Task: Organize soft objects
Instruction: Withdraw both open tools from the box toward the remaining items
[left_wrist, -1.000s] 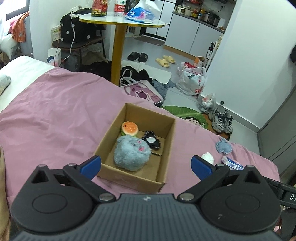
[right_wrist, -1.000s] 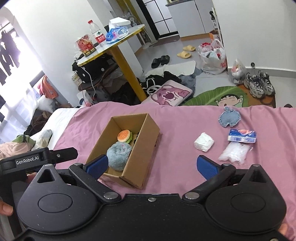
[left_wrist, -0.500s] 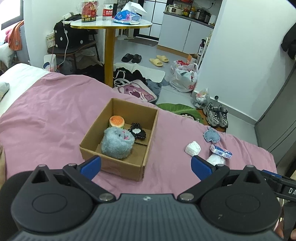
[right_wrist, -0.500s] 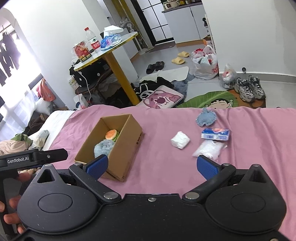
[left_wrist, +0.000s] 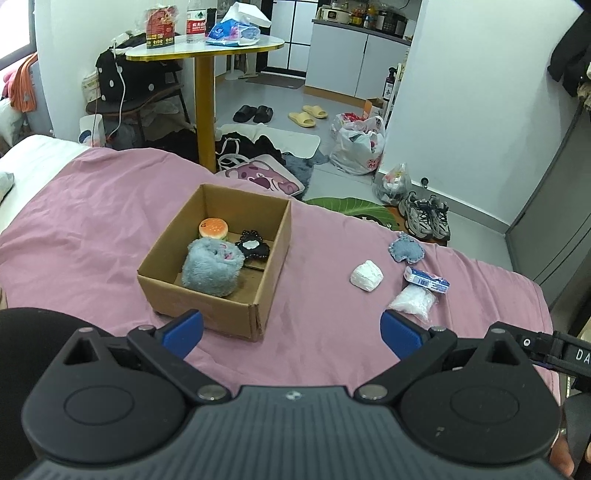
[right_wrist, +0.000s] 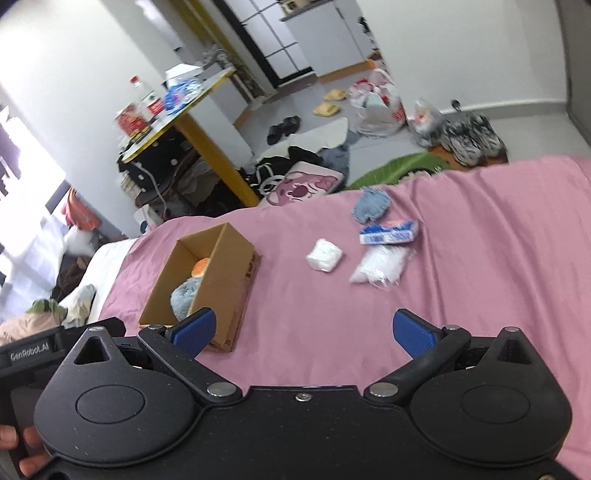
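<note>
My left tool (left_wrist: 291, 330) and right tool (right_wrist: 304, 330) both hang spread wide, holding nothing. The cardboard box (left_wrist: 207, 306) on the pink bed (left_wrist: 92, 221) holds a grey plush (left_wrist: 212, 267), a burger toy (left_wrist: 213, 228) and something small and black (possibly a plush). Well apart, a white wad (left_wrist: 365, 275) lies on the bed.

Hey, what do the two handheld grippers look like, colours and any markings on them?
Both are matte black plastic with round pivot discs, silver bolts and blue textured finger pads. The left gripper has a ribbed grey body; the right gripper is smooth black. White "GenRobot.AI" lettering marks the left one's side.
</note>
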